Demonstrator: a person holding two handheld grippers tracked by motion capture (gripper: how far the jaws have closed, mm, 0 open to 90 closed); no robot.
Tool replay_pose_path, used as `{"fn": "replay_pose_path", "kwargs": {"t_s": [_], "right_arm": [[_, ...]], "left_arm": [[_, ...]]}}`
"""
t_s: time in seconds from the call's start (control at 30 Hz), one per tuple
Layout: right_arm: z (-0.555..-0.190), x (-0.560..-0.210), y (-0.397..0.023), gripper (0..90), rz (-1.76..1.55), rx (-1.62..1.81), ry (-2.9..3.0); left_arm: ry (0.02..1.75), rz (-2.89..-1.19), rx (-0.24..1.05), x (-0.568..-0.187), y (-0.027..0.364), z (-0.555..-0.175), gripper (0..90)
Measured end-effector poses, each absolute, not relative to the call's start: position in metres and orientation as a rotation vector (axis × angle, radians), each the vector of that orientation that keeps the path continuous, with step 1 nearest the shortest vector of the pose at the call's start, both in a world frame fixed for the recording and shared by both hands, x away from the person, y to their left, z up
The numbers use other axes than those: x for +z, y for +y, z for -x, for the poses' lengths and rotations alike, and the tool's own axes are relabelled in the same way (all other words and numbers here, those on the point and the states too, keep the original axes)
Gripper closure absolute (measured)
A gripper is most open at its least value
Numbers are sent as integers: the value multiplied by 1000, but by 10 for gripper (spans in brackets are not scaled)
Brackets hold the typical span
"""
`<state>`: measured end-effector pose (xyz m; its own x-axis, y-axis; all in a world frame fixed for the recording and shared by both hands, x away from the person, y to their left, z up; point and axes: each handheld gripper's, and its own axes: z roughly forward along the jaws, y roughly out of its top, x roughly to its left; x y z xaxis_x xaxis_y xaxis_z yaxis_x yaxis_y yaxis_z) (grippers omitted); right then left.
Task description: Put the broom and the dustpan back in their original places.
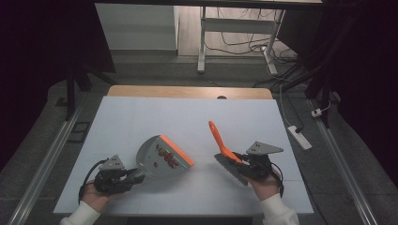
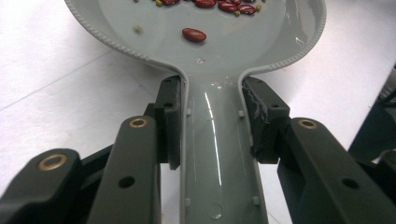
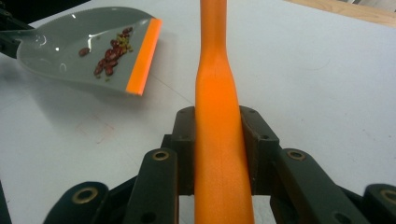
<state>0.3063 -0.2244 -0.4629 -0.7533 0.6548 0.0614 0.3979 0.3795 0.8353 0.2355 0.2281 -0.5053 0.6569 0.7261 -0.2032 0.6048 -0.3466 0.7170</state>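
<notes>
High view: left claw [image 1: 133,177] pinching the dustpan [image 1: 164,157] handle should stay level so its beans [image 1: 166,158] stay in, while right claw [image 1: 244,161] pinches the brush [image 1: 224,152].

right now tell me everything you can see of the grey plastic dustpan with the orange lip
The grey plastic dustpan looks glossy, with a flat rounded pan, a ribbed rim and a straight orange lip along its front edge. Its channelled grey handle is clamped between the left gripper's black jaws. It sits low over the white table. Red beans and small greenish bits lie inside.
</notes>
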Motion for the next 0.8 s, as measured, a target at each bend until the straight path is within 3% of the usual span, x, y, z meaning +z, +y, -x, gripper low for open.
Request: {"fn": "replay_pose_path", "kwargs": {"t_s": [0.33, 0.8], "right_arm": [[-307, -462, -230, 698, -937, 1309, 2359], [-309, -464, -256, 698, -977, 1346, 2369]], "left_arm": [[1110, -1999, 261, -503, 237, -230, 621], [1374, -1881, 385, -511, 244, -227, 620]]}}
